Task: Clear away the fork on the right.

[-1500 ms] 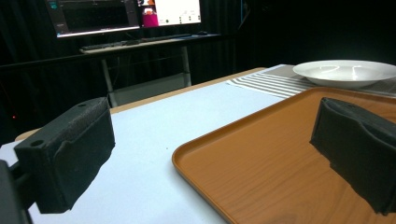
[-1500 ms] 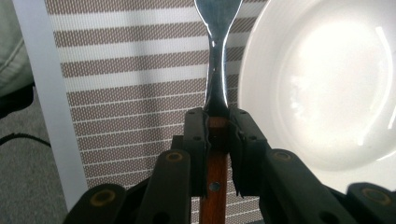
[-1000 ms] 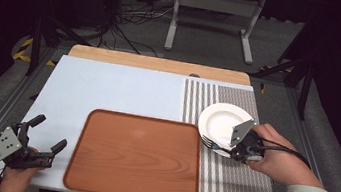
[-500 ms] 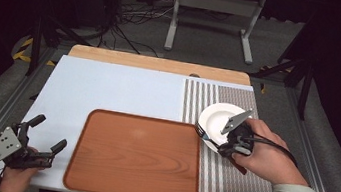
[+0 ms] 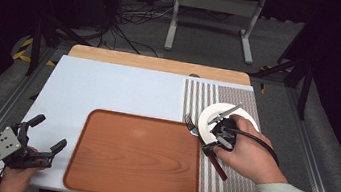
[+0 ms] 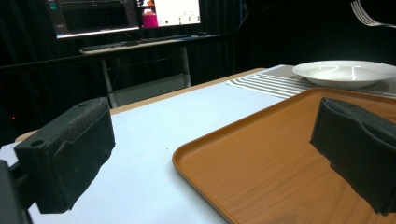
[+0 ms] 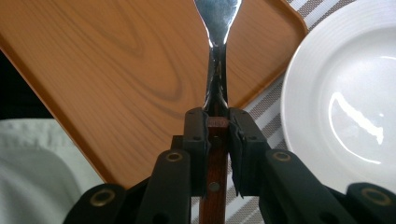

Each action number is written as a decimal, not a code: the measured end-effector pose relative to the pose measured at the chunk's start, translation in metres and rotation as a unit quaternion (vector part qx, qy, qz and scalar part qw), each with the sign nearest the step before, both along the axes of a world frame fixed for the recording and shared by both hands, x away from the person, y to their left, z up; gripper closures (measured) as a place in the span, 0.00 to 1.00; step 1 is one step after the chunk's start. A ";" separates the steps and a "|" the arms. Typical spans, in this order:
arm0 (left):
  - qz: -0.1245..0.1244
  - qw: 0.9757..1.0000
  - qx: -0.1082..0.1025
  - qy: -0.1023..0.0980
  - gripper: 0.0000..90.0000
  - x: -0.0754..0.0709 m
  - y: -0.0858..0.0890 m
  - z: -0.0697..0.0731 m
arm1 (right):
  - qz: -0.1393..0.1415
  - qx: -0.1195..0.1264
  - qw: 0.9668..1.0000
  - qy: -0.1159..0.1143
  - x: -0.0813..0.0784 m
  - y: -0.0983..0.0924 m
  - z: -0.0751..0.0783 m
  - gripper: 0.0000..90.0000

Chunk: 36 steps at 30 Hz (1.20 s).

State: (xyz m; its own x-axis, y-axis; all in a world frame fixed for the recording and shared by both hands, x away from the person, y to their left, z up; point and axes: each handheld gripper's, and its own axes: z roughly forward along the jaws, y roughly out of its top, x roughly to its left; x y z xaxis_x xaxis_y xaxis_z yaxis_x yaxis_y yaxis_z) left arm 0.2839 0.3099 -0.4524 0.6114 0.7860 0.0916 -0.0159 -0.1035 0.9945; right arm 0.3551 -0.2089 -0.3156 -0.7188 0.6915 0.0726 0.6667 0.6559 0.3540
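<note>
left gripper (image 5: 43, 141) jaws apart, right gripper (image 7: 217, 123) clamped

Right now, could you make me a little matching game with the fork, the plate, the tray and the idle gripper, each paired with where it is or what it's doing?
Things:
1. fork
2. white plate
3. wooden tray
4. left gripper

States:
A. open, at the table's near left corner
B. on the striped mat
C. clamped by its wooden handle in the right gripper
D. lying bare on the pale blue mat

Pairs: 1-C, 2-B, 3-D, 4-A
</note>
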 end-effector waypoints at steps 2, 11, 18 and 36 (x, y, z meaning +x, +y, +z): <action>0.001 1.000 -0.001 0.000 0.01 0.000 0.000 0.000 | -0.013 -0.002 1.000 0.002 0.000 0.007 0.000 0.87; 0.001 1.000 -0.003 0.000 0.00 -0.001 0.000 0.000 | -0.066 0.012 0.997 0.023 0.004 0.029 -0.002 0.87; 0.001 1.000 -0.001 -0.002 0.00 -0.001 0.001 0.001 | -0.107 0.012 0.993 0.049 0.008 0.043 -0.008 0.87; 0.001 1.000 -0.003 -0.002 0.00 0.000 0.001 0.001 | -0.162 0.006 0.983 0.086 0.017 0.061 -0.028 0.87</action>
State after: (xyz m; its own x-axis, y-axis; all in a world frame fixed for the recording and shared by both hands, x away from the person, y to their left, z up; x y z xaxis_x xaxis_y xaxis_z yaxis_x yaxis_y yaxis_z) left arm 0.2835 0.3110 -0.4518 0.6099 0.7874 0.0894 -0.0203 -0.0972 0.9951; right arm 0.3722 -0.1480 -0.3433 -0.4378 0.8805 0.1821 0.8903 0.3962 0.2244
